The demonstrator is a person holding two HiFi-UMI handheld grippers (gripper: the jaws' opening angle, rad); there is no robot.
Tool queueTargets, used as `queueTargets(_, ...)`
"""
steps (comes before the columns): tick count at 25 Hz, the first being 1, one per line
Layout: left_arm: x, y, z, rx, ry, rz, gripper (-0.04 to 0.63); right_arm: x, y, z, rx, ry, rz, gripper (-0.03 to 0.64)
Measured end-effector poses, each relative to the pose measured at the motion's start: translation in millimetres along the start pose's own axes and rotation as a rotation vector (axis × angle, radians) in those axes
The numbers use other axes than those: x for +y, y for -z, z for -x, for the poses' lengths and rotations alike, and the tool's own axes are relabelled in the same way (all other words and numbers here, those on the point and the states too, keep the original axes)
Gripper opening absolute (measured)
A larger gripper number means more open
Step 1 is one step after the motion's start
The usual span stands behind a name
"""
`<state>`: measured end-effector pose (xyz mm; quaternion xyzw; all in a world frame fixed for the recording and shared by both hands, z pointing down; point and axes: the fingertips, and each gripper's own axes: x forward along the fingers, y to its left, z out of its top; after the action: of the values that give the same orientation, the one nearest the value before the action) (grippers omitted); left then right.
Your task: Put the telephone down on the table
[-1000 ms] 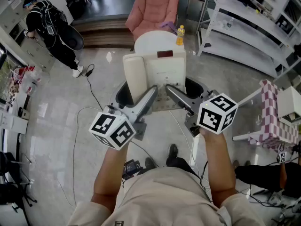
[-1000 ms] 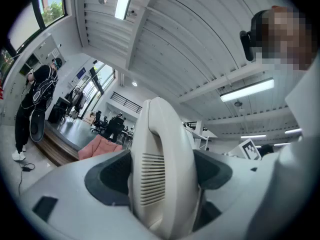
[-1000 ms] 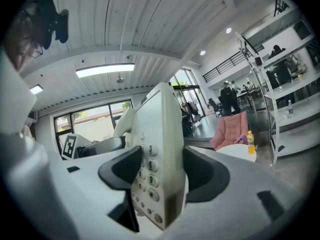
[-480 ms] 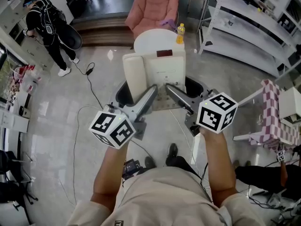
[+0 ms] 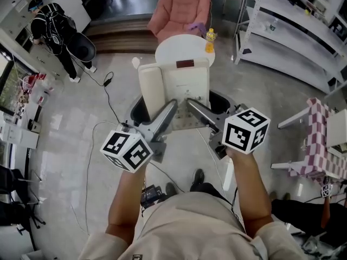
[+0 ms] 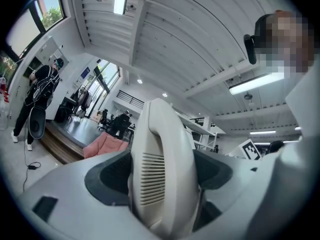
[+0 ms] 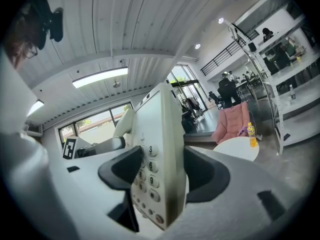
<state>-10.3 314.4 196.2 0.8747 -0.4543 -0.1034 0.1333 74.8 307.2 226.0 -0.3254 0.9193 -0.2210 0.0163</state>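
The cream telephone (image 5: pixel 179 88) hangs in the air over the floor, its far edge just short of the round white tabletop (image 5: pixel 172 52). Both forearms reach forward and converge: the left gripper (image 5: pixel 172 105) clamps the handset (image 6: pixel 160 169), the right gripper (image 5: pixel 190 103) the keypad side. A yellow bottle (image 5: pixel 209 40) stands at the tabletop's right rim

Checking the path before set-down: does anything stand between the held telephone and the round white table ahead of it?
Nothing visible does. The telephone, gripped by the left gripper and right gripper, hangs short of the table. Only a yellow bottle stands on it, near its right edge.
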Motion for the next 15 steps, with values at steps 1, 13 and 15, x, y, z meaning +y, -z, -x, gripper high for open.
queueTargets(1, -1.8, 1.3, -9.9, 0.003, -0.01, -0.004, 0.373, -10.2, -2.7, 0.9, 0.003, -0.009, -0.013, 0.255)
queueTargets(13, -7.8, 3.6, -59.4, -0.021, -0.073, -0.005, 0.373, -56.9, -31.4, 1.0, 0.036, -0.074, 0.016, 0.253)
queueTargets(15, -5.9, -2.7, -65.3, -0.022, -0.075, -0.008, 0.373, -59.7, -38.6, -2.6, 0.035, -0.077, 0.012, 0.253)
